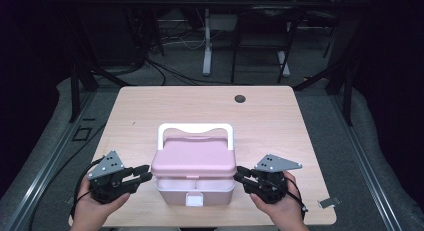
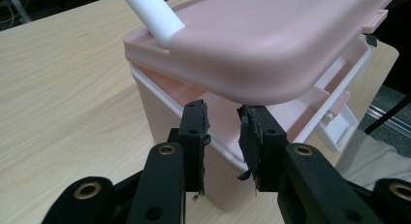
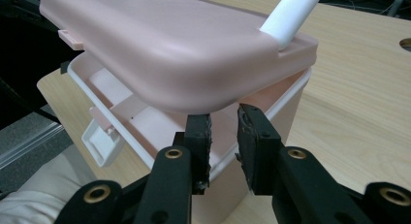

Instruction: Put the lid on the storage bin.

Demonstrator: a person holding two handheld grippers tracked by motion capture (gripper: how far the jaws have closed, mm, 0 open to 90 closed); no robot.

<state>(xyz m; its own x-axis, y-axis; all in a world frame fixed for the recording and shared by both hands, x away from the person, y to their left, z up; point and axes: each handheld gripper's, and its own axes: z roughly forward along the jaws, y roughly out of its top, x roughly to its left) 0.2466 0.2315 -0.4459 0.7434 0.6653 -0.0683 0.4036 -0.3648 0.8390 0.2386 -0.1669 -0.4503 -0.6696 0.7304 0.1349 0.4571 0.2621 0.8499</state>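
A pink storage box point(image 1: 194, 187) with a white handle point(image 1: 195, 127) stands on the wooden table point(image 1: 150, 111) near its front edge. Its pink lid point(image 1: 194, 161) is tilted up at the front, leaving a gap above the white rim. My left gripper point(image 1: 146, 172) is at the box's left side and my right gripper point(image 1: 239, 172) at its right. In the left gripper view the left gripper point(image 2: 224, 112) is open, tips just under the lid point(image 2: 271, 40). In the right gripper view the right gripper point(image 3: 224, 118) is likewise open beneath the lid point(image 3: 169, 44). I cannot tell whether the tips touch the lid.
The box's white latch point(image 1: 194, 199) hangs loose at the front. A dark round hole point(image 1: 240, 98) is in the table's far side. A small metal clip point(image 1: 327, 203) lies at the front right corner. Table legs and cables stand beyond the far edge.
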